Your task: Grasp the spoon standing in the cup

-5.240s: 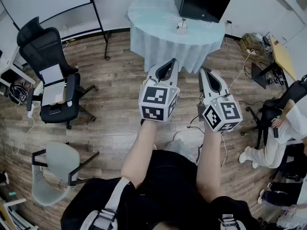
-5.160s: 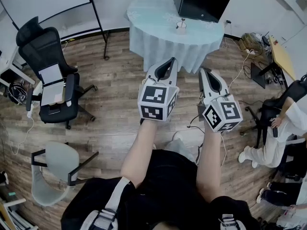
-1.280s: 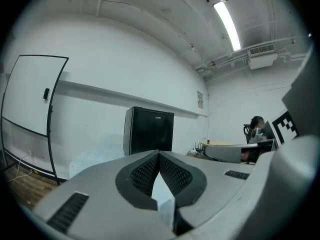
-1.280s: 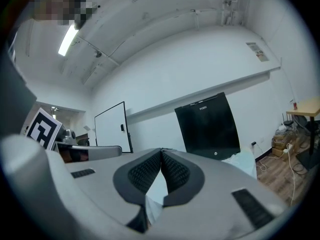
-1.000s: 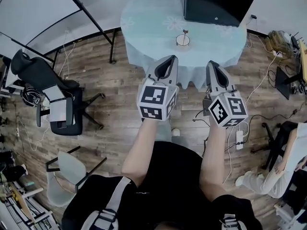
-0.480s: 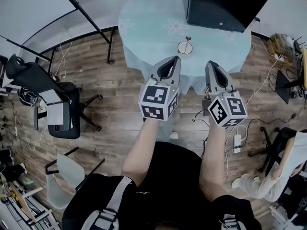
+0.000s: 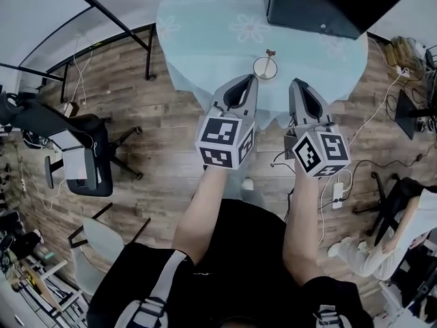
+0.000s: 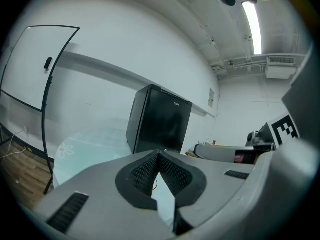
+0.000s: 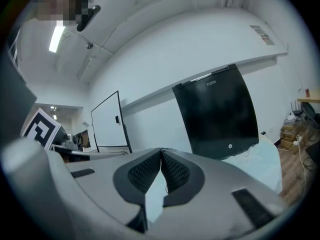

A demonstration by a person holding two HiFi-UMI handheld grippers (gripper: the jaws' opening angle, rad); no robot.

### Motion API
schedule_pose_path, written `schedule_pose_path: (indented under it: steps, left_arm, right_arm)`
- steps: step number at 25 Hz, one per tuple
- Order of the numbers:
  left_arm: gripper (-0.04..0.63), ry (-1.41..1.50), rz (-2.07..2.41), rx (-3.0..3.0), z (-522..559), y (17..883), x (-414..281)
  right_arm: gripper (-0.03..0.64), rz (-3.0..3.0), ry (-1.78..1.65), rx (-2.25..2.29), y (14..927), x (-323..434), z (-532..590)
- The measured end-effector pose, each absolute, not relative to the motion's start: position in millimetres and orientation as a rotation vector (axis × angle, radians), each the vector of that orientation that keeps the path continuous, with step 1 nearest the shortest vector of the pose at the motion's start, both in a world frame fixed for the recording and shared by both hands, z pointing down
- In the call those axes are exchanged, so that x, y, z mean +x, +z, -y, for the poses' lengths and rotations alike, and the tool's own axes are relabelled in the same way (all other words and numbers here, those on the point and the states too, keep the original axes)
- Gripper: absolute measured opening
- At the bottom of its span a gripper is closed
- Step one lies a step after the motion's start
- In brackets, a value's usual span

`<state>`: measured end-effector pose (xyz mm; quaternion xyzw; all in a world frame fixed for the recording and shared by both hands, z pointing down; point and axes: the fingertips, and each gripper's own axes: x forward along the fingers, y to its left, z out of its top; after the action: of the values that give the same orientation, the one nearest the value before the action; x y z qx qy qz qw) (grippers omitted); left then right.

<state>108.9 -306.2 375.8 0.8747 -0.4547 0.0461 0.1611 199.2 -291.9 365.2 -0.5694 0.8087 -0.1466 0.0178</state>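
A small white cup stands on the round table with its pale blue cloth; a spoon stands upright in it. My left gripper is shut with nothing in it, its tips just short of the table's near edge, left of the cup. My right gripper is shut and empty too, right of the cup and nearer to me. In the left gripper view the pads meet at the tips; the right gripper view shows its pads touching at the tips. Neither gripper view shows the cup.
A big black box stands at the table's back right. A whiteboard stand is to the left, a black office chair and a grey chair further left. Cables and a power strip lie on the wooden floor; a person sits at right.
The table, cup and spoon have come closer and now sit just beyond the gripper tips. Both grippers stay shut, side by side.
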Motion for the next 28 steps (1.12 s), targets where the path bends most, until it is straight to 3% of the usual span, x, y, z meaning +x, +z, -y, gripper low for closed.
schedule_pose_path:
  steps: [3, 7, 9, 16, 28]
  left_arm:
    - [0.009, 0.149, 1.295, 2.472, 317.5, 388.1, 108.3]
    - [0.009, 0.172, 1.291, 2.439, 330.3, 403.4, 106.6]
    - [0.009, 0.183, 1.289, 2.424, 338.7, 411.6, 105.4]
    - [0.009, 0.214, 1.276, 2.365, 365.4, 439.5, 103.1]
    - [0.009, 0.267, 1.238, 2.297, 400.7, 478.8, 101.6]
  right_arm:
    - [0.058, -2.537, -0.494, -1.748, 377.4, 194.8, 303.9]
    - [0.060, -2.555, -0.540, -1.742, 393.7, 191.3, 319.3]
    - [0.103, -2.562, -0.573, -1.740, 403.0, 189.6, 329.0]
    - [0.150, -2.572, -0.691, -1.779, 437.6, 189.7, 358.2]
    - [0.150, -2.570, -0.817, -1.822, 482.5, 190.0, 396.1]
